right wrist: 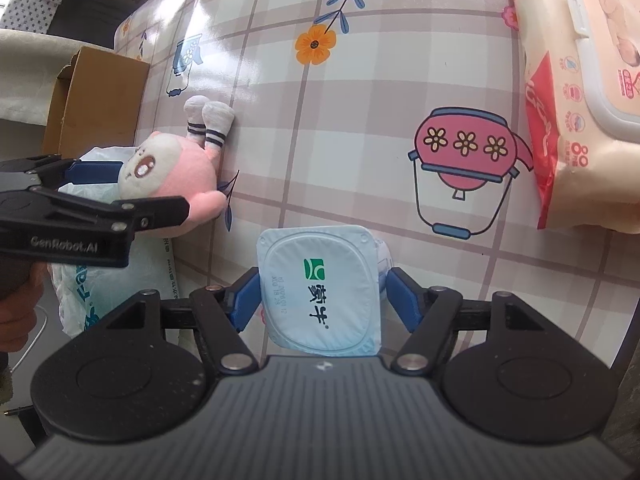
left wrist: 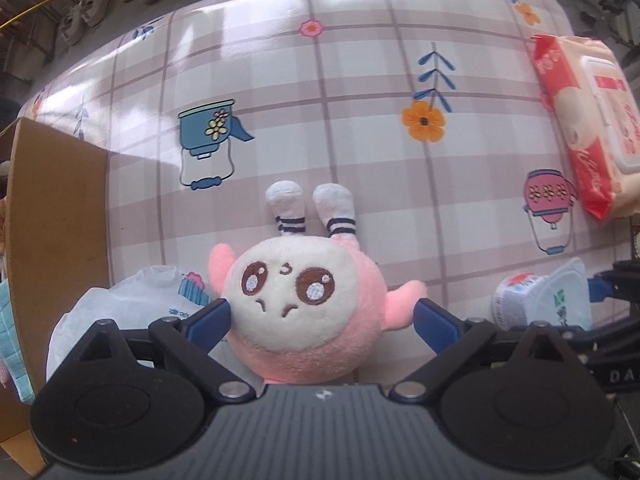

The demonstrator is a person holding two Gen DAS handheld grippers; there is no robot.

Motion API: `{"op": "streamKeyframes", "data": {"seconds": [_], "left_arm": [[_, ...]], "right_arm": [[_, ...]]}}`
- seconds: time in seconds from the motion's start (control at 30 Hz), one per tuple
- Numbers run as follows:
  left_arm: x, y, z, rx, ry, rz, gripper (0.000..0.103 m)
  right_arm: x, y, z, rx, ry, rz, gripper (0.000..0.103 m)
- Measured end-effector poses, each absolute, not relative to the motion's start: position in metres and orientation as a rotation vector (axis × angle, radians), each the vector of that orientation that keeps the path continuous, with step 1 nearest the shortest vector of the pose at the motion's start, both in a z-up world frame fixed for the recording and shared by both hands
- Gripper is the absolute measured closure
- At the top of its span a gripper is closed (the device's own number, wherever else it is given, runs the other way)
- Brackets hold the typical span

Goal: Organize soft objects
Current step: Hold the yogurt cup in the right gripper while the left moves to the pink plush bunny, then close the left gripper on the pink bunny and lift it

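At the far left stands the cardboard box (left wrist: 56,248), open-topped, with a crumpled white plastic bag (left wrist: 120,312) lying just beside it on the worktop (left wrist: 320,80). Next comes the pink plush toy (left wrist: 304,304), head toward the camera and feet pointing away. The left gripper (left wrist: 322,314) straddles it with its fingers (left wrist: 212,316) spread wide; the left pad sits at the plush's cheek while the right pad stands clear by its arm (so nothing is held yet). Further right, the yogurt cup (right wrist: 320,292) sits between the right gripper (right wrist: 322,300) fingers, which stand about half open, close against the cup's sides; whether they actually press it I cannot tell. The wet-wipe pack (right wrist: 580,92) lies at the far right.

Risk: closing on the round, squashy head could let the plush squirt out or drag the bag along. The two grippers work near each other and could knock together.

The left wrist view alone shows the plush's face and shoes on the floor beyond; the right wrist view alone shows the cup's printed lid and the left gripper from the side.
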State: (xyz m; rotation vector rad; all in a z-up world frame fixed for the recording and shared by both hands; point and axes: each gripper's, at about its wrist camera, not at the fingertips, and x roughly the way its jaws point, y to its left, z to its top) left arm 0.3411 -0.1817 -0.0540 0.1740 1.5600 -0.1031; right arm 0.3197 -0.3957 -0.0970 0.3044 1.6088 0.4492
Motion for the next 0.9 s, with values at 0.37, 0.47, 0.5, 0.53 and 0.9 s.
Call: {"op": "streamKeyframes", "data": {"seconds": [0.37, 0.47, 0.5, 0.53, 0.9], "left_arm": [[0.345, -0.180, -0.058, 0.189, 1.587, -0.078, 0.007], [0.344, -0.180, -0.055, 0.184, 1.580, -0.069, 0.013], [0.343, -0.181, -0.053, 0.183, 1.574, -0.071, 0.018], [0.342, -0.181, -0.051, 0.187, 1.561, -0.072, 0.027], [0.329, -0.174, -0.036, 0.142, 1.516, -0.085, 0.031]], "right_arm": [[0.321, -0.396, -0.100, 0.335, 1.620, 0.433, 0.034], [0.321, -0.397, -0.100, 0.342, 1.625, 0.428, 0.035], [0.321, -0.397, -0.100, 0.346, 1.626, 0.423, 0.036], [0.321, -0.397, -0.099, 0.352, 1.627, 0.417, 0.037], [0.318, -0.398, -0.092, 0.400, 1.620, 0.384, 0.043]]}}
